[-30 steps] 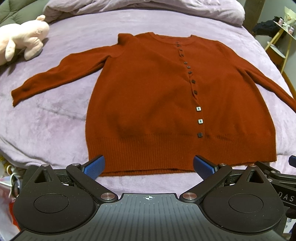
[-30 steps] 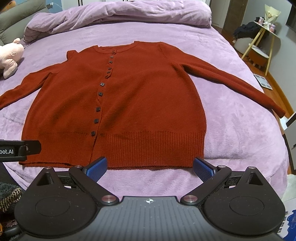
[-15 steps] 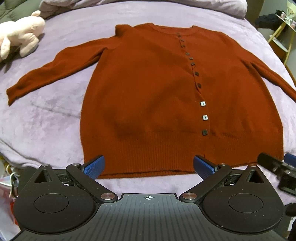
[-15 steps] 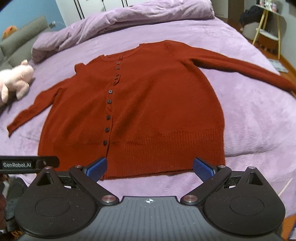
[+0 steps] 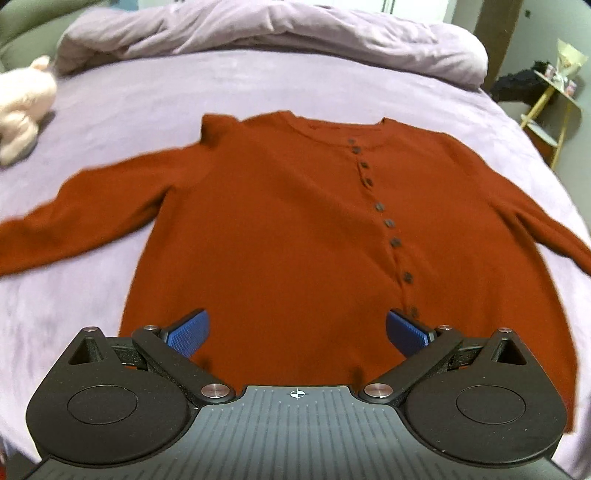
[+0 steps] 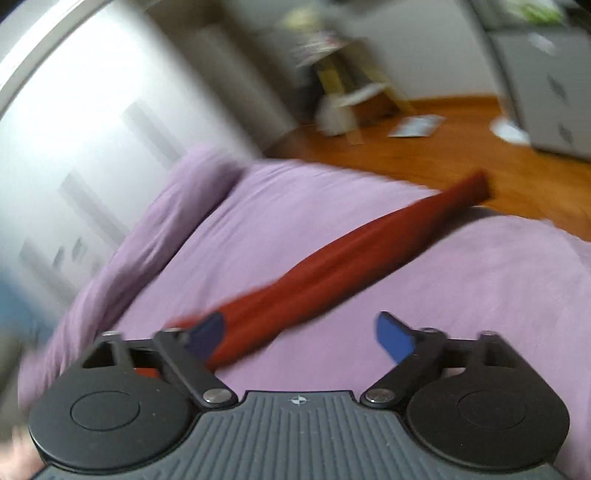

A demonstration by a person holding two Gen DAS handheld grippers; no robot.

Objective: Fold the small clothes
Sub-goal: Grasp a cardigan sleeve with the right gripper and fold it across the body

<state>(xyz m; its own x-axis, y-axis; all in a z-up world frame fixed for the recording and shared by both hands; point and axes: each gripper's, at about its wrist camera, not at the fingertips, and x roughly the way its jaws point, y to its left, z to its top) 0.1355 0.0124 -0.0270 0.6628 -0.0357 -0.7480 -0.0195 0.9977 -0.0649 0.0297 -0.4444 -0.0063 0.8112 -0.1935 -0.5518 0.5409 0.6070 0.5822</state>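
Right claw (image 6: 299, 338), wide but narrowing, empty, should pinch the sleeve (image 6: 332, 254) nearer its cuff; left claw (image 5: 295, 332) hovers wide over the cardigan (image 5: 295, 240).

A lilac blanket covers the bed (image 5: 155, 110), with a rumpled duvet (image 5: 280, 33) heaped along its far edge. A pale pink plush toy (image 5: 22, 110) lies at the left. Beside the bed, a yellow-legged side table (image 5: 554, 110) stands on the wooden floor (image 6: 461, 147).

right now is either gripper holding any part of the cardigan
No. The left gripper is open over the cardigan body. The right gripper has just been closing, its pads still apart around the sleeve, not yet pressing it.
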